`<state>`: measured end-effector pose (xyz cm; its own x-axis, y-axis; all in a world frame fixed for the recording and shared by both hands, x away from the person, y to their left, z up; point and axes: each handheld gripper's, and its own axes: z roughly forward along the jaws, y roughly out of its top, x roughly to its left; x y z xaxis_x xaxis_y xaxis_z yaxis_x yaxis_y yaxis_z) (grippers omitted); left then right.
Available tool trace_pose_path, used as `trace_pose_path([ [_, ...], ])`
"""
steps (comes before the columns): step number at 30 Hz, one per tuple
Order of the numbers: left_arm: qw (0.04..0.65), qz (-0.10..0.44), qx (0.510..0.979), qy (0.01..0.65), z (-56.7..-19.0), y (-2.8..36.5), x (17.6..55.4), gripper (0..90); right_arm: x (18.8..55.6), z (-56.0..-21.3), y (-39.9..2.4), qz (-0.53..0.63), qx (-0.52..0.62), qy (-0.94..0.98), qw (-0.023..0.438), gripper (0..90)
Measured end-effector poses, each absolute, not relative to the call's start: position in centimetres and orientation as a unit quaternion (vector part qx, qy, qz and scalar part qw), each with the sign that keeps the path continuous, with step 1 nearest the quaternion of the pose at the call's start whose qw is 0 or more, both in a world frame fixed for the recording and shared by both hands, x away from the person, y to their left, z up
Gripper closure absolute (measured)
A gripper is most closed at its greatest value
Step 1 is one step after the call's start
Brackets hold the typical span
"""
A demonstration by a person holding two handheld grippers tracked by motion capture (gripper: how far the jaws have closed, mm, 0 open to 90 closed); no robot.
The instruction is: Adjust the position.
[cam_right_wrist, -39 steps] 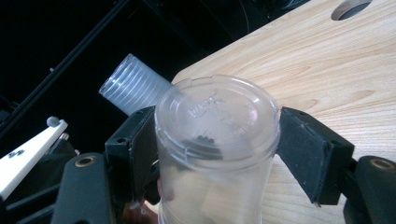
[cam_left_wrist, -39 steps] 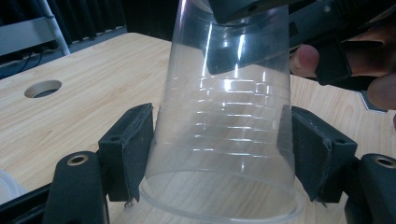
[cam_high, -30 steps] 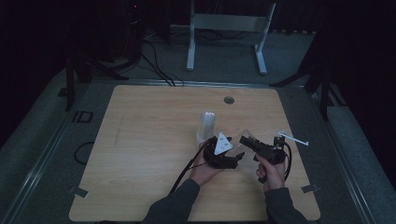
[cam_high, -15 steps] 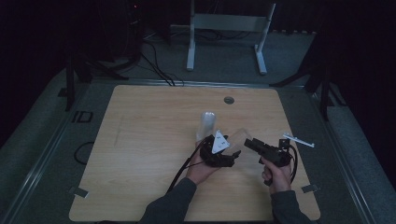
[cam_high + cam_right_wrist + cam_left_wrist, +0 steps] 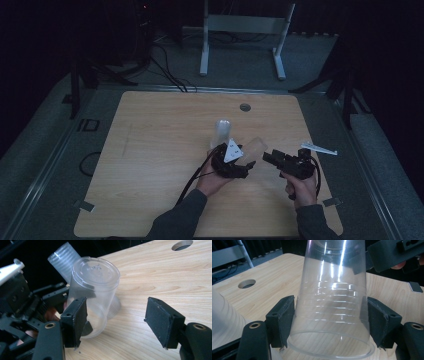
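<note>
Two clear plastic cups are in play. Left hand-held gripper [image 5: 248,166] is clamped on the clear cup [image 5: 332,302] near its rim, pads pressing both sides of the wall; the cup is tilted above the table [image 5: 160,150], base pointing toward the right hand-held gripper [image 5: 117,320]. That one's jaws stand apart and have just been closing, with nothing pressed between the pads; the cup's base lies ahead, by one pad. A second, ribbed cup [image 5: 222,131] stands inverted just behind. Judgement: thin-walled, very light, slick, easily dented. Best hold is low force at the ribbed band or the stiffer base.
</note>
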<state>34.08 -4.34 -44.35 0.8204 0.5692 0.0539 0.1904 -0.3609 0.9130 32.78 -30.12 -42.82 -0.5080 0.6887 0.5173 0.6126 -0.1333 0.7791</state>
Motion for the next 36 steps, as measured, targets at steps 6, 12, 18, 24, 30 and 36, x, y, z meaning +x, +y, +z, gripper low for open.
trace_pose_path([
  [6, 0.511, 0.178, 0.808, 0.231, -44.3, -4.2, 34.0, 29.1, 32.8, -42.5, -30.0, 0.542, 0.484, 0.685, 0.049, 33.4],
  [12, 0.507, 0.177, 0.813, 0.226, -44.2, -4.0, 34.1, 29.2, 32.8, -42.4, -30.2, 0.528, 0.482, 0.696, 0.061, 33.5],
  [18, 0.502, 0.172, 0.819, 0.215, -43.8, -3.6, 34.1, 29.7, 32.6, -42.0, -30.0, 0.505, 0.474, 0.716, 0.081, 34.6],
  [24, 0.503, 0.161, 0.824, 0.206, -43.6, -3.2, 34.2, 29.8, 32.6, -41.5, -29.6, 0.485, 0.466, 0.734, 0.099, 34.7],
  [30, 0.498, 0.157, 0.829, 0.199, -43.1, -2.6, 34.5, 29.8, 32.9, -40.8, -29.6, 0.472, 0.458, 0.745, 0.111, 34.7],
  [36, 0.495, 0.154, 0.835, 0.186, -42.8, -2.2, 34.6, 30.0, 33.0, -40.2, -29.4, 0.452, 0.442, 0.766, 0.118, 34.7],
])
